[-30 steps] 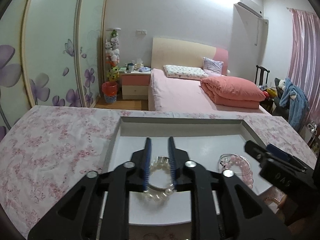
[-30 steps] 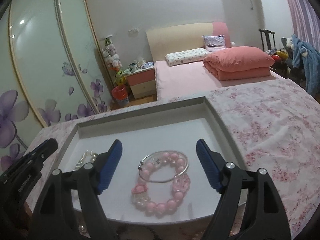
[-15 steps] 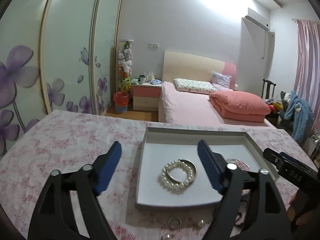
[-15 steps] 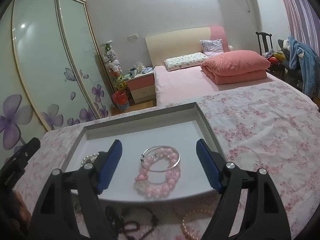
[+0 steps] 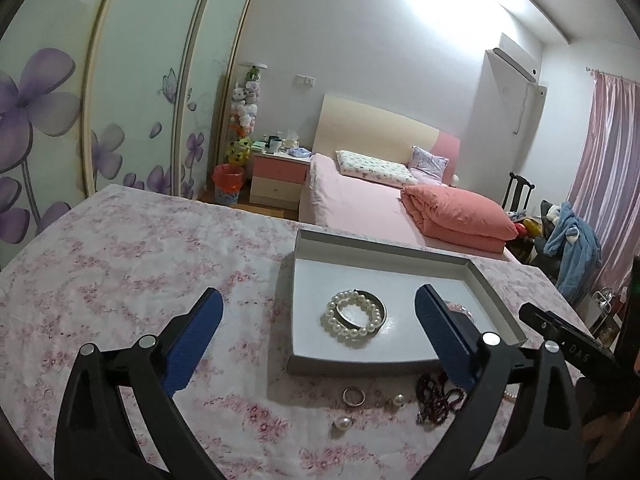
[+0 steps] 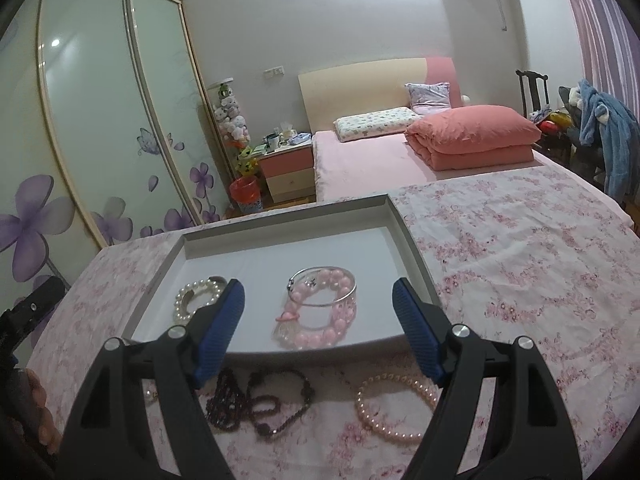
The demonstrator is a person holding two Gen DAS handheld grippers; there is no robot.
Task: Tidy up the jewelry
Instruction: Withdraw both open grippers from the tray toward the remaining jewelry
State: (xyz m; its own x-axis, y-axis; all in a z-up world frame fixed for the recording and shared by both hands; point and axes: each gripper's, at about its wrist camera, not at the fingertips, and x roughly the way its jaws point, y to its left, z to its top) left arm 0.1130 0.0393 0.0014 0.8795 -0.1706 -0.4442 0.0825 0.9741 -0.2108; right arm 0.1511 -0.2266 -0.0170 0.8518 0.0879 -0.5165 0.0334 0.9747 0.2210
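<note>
a shallow white tray [image 5: 496, 304] sits on a table covered with a pink floral cloth [image 5: 132, 264], seen from two cameras mounted on hand-held grippers. the left gripper [image 5: 316, 336] hangs above the cloth with its blue-padded jaws opening wide and nothing between them; the tray's near left corner lies beyond the gap. inside the tray, on its left side, a white pearl bracelet [image 5: 354, 318] rests with a silver bangle [image 5: 380, 308] lying against it. the right gripper [image 6: 318, 330] is spread too, empty, hovering over the tray's near edge. past its fingers, a pink bead bracelet [image 6: 328, 320] lies in the right half of the tray, with a thin silver bangle [image 6: 344, 294] (partly overlapping it). still outside the tray, on the cloth just in front of it: a dark red bead necklace [image 6: 256, 404], a pale pearl strand [image 6: 396, 408], a silver ring [image 5: 354, 396] and two loose pearl earrings [image 5: 343, 424]. a bed with a pink folded quilt [image 5: 456, 216] stands in the background.
</note>
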